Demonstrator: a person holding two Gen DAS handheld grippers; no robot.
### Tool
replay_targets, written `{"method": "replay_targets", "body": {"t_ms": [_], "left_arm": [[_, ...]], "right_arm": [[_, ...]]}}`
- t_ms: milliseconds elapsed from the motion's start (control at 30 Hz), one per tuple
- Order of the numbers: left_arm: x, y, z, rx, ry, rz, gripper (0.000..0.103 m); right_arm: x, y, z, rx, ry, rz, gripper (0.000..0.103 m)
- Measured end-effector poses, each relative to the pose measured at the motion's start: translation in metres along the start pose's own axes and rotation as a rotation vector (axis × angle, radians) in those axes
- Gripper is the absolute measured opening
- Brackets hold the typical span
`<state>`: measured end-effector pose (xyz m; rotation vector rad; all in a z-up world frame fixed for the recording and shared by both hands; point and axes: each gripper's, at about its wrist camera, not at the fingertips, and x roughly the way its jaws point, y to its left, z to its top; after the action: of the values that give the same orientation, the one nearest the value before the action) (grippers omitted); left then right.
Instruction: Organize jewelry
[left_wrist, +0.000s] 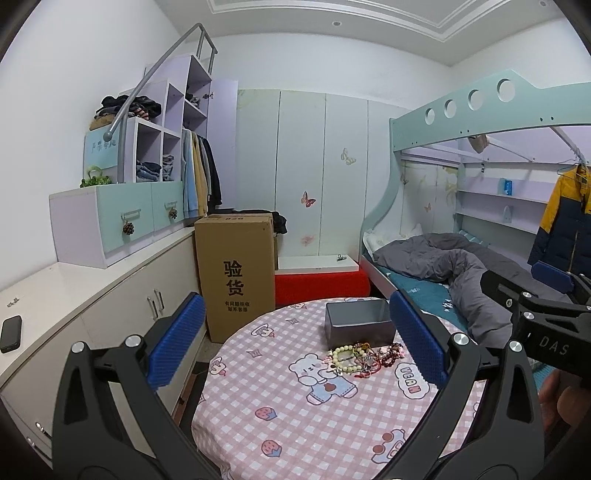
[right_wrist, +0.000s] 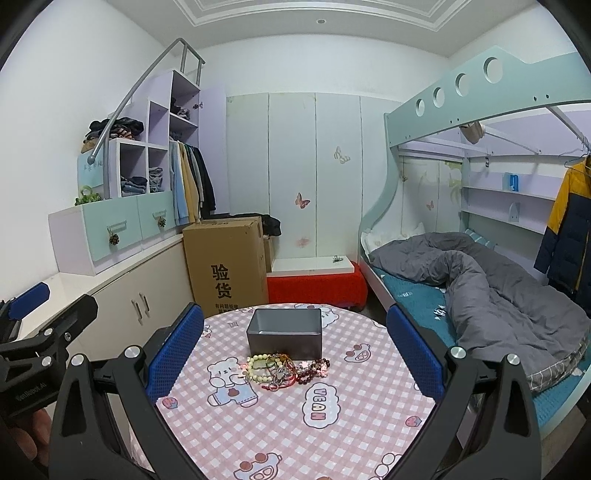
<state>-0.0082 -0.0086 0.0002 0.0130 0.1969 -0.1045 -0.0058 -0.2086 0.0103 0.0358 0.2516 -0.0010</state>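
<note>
A pile of bead bracelets (left_wrist: 364, 357) in cream, amber and dark red lies on the round table with the pink checked cloth (left_wrist: 295, 424), just in front of an open grey metal box (left_wrist: 359, 322). The pile (right_wrist: 286, 369) and the box (right_wrist: 284, 330) also show in the right wrist view. My left gripper (left_wrist: 295, 347) is open and empty, held above the table's near side, left of the pile. My right gripper (right_wrist: 291, 350) is open and empty, facing the pile and box. Each gripper shows at the edge of the other's view.
A tall cardboard box (left_wrist: 236, 273) stands on the floor behind the table. White low cabinets (left_wrist: 122, 306) run along the left, with a black phone (left_wrist: 10, 334) on top. A bunk bed with a grey duvet (left_wrist: 454, 266) is at the right. A red bench (right_wrist: 317, 286) stands behind.
</note>
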Motion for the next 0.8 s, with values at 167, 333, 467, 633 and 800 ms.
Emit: {"method": "replay_targets", "body": {"t_ms": [167,333,467,633,800], "left_arm": [[-0.001,-0.001,0.001,-0.003,-0.005,-0.003,0.098],[-0.002,-0.001,0.002,-0.006,-0.006,-0.007,0.098],[0.001,-0.001,0.004,-0.006,-0.009,-0.004,0.098],[0.014,0.000,0.005,-0.010,0.007,0.000,0.098],[0.041,0.004,-0.001,-0.019,0.057,0.009,0.098]], "right_arm": [[-0.002,0.002,0.003,-0.007,-0.015,0.001,0.096],[-0.002,0.002,0.005,-0.013,-0.018,0.004,0.095],[-0.002,0.003,0.003,-0.017,-0.021,0.006,0.095],[0.005,0.004,0.004,-0.025,-0.009,0.008,0.095],[0.023,0.003,0.005,-0.031,0.028,0.020,0.095]]}}
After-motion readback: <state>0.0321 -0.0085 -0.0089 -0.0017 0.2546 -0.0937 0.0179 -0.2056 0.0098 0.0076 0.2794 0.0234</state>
